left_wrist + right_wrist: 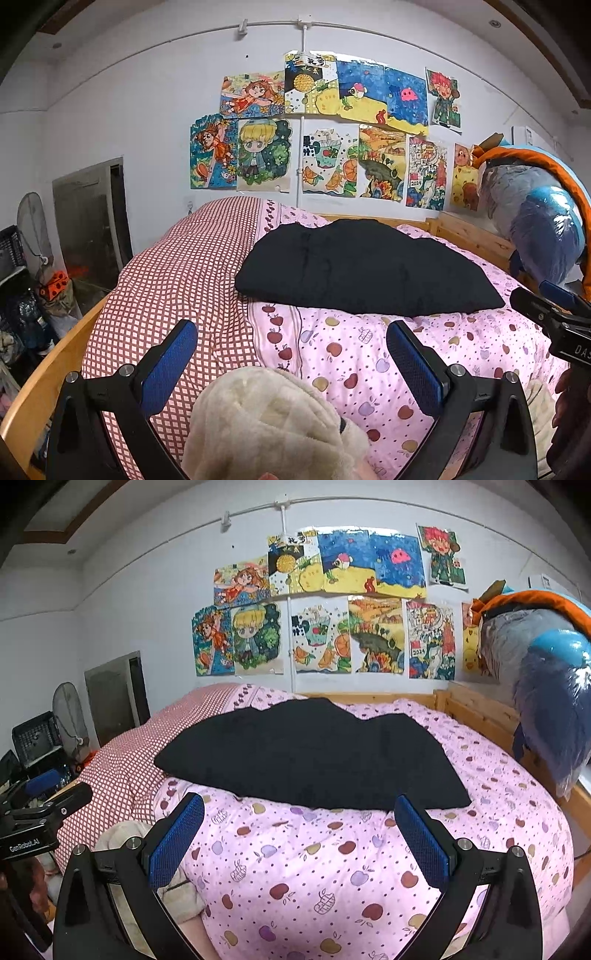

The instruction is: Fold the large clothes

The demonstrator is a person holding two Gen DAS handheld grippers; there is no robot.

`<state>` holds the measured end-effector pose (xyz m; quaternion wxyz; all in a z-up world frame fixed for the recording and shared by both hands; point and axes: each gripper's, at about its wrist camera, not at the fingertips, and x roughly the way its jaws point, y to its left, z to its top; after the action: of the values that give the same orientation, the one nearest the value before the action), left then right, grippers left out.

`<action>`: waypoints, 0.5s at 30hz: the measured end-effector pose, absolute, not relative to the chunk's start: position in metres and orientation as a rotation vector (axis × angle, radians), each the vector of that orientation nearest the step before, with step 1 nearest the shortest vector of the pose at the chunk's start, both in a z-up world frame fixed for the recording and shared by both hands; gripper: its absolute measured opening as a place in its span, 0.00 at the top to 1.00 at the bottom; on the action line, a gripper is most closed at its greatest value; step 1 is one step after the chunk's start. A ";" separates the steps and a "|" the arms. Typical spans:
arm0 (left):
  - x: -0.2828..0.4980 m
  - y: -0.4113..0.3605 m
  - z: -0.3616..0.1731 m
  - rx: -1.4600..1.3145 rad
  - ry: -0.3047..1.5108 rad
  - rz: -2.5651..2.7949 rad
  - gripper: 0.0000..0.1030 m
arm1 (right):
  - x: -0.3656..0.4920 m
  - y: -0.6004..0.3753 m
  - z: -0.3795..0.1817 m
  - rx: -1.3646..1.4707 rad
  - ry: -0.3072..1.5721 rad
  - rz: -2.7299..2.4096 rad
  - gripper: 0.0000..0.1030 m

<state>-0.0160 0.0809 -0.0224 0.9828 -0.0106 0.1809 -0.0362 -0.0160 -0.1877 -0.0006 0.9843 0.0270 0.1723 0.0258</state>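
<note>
Black garment (314,753), folded, long axis crosswise on bed (369,867), ahead of both empty, wide-open tongs: left (291,354), right (299,834) nearer.

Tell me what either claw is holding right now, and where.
Nothing. The left claw and right claw are open; the black garment lies untouched.

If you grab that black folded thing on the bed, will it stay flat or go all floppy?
Probably floppy: the black garment is soft cloth with wavy edges, so the unheld parts would likely droop. It looks folded in layers, so it may fall open. It likely won't slide easily on the quilt.
</note>
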 end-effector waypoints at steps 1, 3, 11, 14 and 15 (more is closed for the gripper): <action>-0.015 0.082 -0.023 -0.019 0.365 -0.072 0.00 | -0.015 -0.186 -0.002 0.049 0.351 0.052 0.02; -0.012 0.083 -0.024 -0.012 0.370 -0.070 0.00 | -0.016 -0.183 -0.005 0.034 0.350 0.046 0.02; -0.004 0.085 -0.031 -0.031 0.370 -0.078 0.00 | -0.019 -0.178 -0.005 0.004 0.353 0.007 0.02; -0.001 0.084 -0.034 -0.030 0.381 -0.083 0.00 | -0.019 -0.179 -0.005 0.007 0.360 -0.005 0.02; -0.001 0.084 -0.034 -0.027 0.381 -0.087 0.00 | -0.018 -0.179 -0.005 0.010 0.363 -0.006 0.02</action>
<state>-0.0013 0.0838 -0.0344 0.9809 -0.0134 0.1893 -0.0431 -0.0184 -0.1786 -0.0054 0.9835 0.0051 0.1806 -0.0032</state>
